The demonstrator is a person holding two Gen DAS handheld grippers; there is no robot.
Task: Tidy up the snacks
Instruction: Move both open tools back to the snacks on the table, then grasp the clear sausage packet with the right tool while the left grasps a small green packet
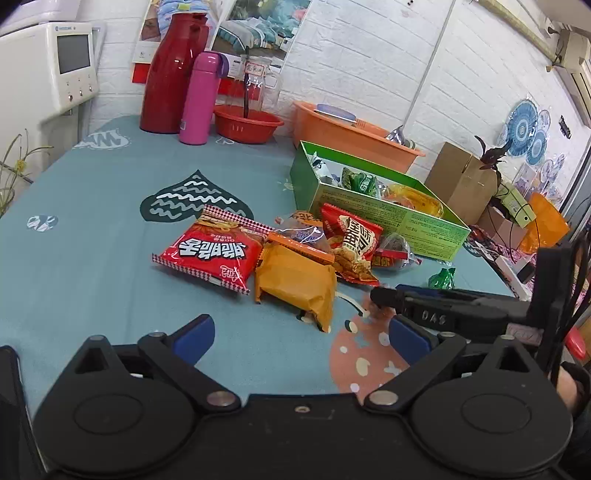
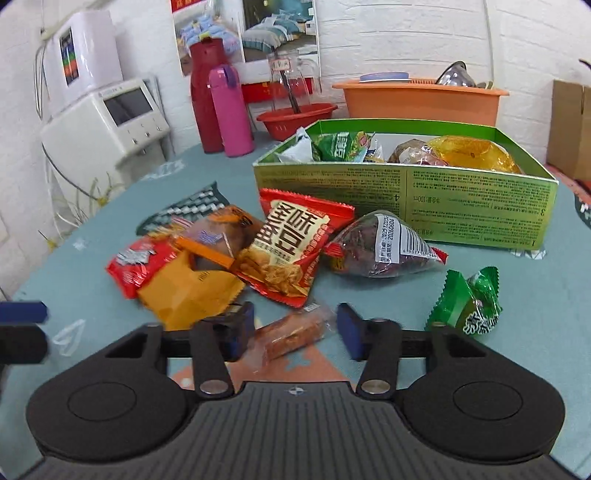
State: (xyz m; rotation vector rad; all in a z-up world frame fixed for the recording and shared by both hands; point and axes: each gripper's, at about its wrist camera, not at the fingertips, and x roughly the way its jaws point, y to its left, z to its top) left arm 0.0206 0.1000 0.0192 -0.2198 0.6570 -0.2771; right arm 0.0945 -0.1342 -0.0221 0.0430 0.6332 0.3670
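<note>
Left wrist view: green box [image 1: 384, 214] at right centre, already partly filled; loose packets in mid-frame on the bench [image 1: 92, 266], among them a big red bag [image 1: 210, 251] and an orange pack [image 1: 295, 284]; left claw [image 1: 301, 334] spread, empty.

Right wrist view: right claw [image 2: 295, 330] half-closed around a small brown bar [image 2: 291, 332], grip not yet firm; green sachet [image 2: 467, 304] lower right, still outside. Roughly half done.

We see a white brick-patterned wall [image 1: 351, 55] with bedding posters [image 1: 258, 26] behind a table under a teal patterned cloth [image 1: 110, 206]. A cream machine with a small screen [image 1: 55, 66] stands at the left; blue patterned fans [image 1: 524, 129] hang at the right.
</note>
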